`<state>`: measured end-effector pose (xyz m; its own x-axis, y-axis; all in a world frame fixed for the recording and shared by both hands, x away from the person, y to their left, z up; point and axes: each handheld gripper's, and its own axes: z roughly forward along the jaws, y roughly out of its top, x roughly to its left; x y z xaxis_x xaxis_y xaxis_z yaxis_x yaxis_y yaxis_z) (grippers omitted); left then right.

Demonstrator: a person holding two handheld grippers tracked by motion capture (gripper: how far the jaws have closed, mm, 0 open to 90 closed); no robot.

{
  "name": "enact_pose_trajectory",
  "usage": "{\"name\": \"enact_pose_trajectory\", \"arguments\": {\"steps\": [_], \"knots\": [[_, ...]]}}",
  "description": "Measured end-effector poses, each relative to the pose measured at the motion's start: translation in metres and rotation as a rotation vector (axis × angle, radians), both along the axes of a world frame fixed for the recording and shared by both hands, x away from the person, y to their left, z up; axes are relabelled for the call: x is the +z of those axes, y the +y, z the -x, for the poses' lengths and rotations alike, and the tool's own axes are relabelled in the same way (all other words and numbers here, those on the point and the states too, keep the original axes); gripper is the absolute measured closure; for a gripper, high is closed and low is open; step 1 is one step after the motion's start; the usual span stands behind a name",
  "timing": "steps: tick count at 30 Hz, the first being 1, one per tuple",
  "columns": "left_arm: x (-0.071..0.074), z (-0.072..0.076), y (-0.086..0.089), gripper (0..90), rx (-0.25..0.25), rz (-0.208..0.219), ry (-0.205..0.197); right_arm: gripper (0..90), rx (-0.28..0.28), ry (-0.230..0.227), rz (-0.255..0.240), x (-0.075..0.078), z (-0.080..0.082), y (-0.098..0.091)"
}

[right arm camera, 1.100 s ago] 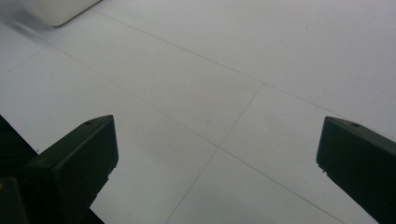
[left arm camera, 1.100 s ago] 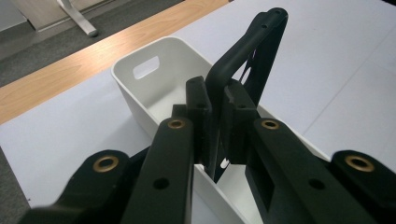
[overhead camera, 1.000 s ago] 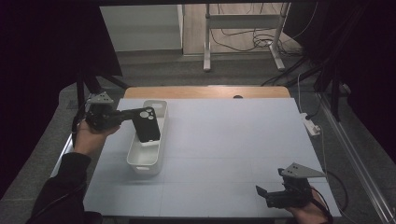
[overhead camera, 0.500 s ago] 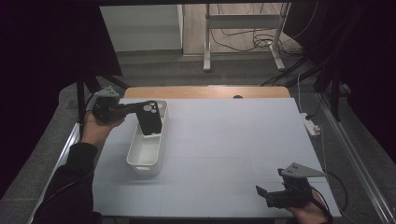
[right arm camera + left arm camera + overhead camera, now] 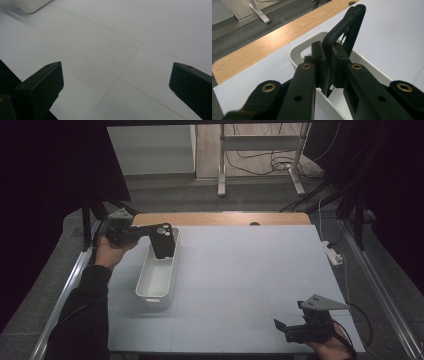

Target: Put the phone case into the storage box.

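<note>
A flat black case-like piece [image 5: 162, 240] with round holes hangs upright over the far end of a white bin [image 5: 150, 295]. My left gripper [image 5: 150, 234] comes in from the left and is shut on the piece's edge. In the left gripper view the two jaws [image 5: 327, 60] pinch the thin black piece [image 5: 352, 22] just above the bin's rim [image 5: 297, 50]. My right gripper [image 5: 282, 327] rests low near the table's front right corner. It stands open with only bare table between its jaws [image 5: 116, 75].
The pale table top [image 5: 250, 270] has a wooden strip [image 5: 220, 218] along its far edge. A white power strip [image 5: 334, 254] lies at the right edge. A corner of the bin [image 5: 30, 5] appears in the right gripper view. Desk legs and cables stand beyond the table.
My left gripper has carried the black piece from over the bin's middle toward its far end and slightly lower. The right gripper has stayed where it was.
</note>
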<state>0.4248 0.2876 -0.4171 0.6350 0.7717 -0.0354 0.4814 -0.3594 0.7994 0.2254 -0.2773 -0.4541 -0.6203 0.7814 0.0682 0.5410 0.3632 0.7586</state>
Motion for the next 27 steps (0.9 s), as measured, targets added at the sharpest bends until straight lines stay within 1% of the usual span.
{"name": "enact_pose_trajectory", "arguments": {"steps": [9, 14, 18, 22, 27], "knots": [[-0.004, -0.016, -0.004, 82.3, 0.007, -0.019, -0.011, 0.0, -0.001, 0.003, -0.001, 0.0, 0.0, 0.0], [-0.006, -0.022, -0.005, 82.3, 0.006, -0.029, -0.018, 0.0, -0.001, 0.003, -0.003, 0.0, 0.0, 0.0], [-0.007, -0.027, -0.006, 82.2, 0.015, -0.025, -0.023, 0.0, -0.001, 0.004, -0.003, 0.0, 0.0, -0.001], [-0.008, -0.031, -0.007, 82.3, 0.017, -0.034, -0.029, 0.0, -0.002, 0.005, -0.004, 0.0, 0.0, -0.001], [-0.01, -0.035, -0.007, 82.3, 0.022, -0.03, -0.038, 0.0, -0.003, 0.007, -0.003, 0.0, 0.0, -0.001]]}}
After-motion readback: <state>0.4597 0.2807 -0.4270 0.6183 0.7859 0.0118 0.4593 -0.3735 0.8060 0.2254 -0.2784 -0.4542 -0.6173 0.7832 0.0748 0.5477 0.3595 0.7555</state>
